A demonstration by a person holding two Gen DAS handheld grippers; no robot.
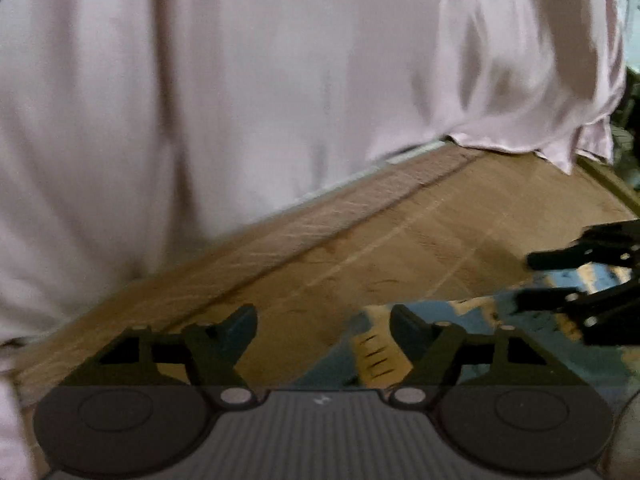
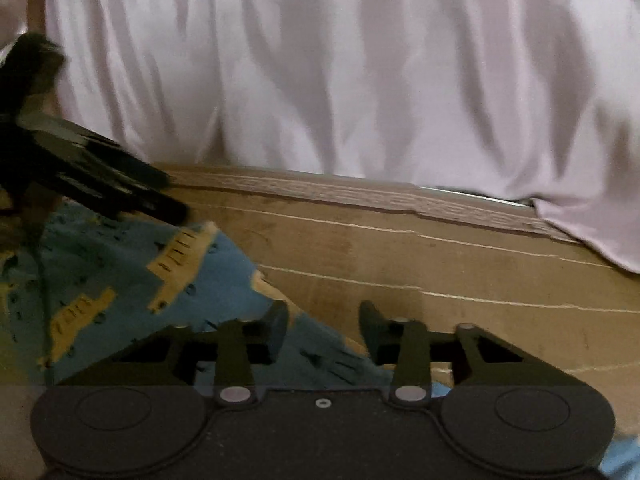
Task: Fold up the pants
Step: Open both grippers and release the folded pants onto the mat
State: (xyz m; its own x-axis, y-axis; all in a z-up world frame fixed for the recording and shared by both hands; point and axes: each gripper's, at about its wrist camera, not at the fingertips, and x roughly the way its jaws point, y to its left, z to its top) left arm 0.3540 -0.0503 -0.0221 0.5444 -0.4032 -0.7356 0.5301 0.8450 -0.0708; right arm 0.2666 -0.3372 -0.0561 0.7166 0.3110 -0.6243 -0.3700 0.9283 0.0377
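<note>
The pants (image 2: 120, 280) are blue cloth with yellow patterned patches, lying on brown cardboard (image 2: 440, 264). In the right wrist view they cover the lower left, and their edge runs under my right gripper (image 2: 324, 326), which stands open with nothing between its fingers. In the left wrist view a corner of the pants (image 1: 376, 348) lies just inside the right finger of my left gripper (image 1: 323, 330), which is open and holds nothing. My right gripper (image 1: 524, 280) shows at the right edge there, over the pants. The left gripper (image 2: 176, 196) reaches in from the left in the right wrist view.
A person in a pale pink garment (image 1: 240, 80) stands close behind the cardboard and fills the upper half of both views, as the pink garment (image 2: 360, 60). Scored lines cross the cardboard (image 1: 360, 248). Dark clutter (image 1: 630, 120) sits at the far right.
</note>
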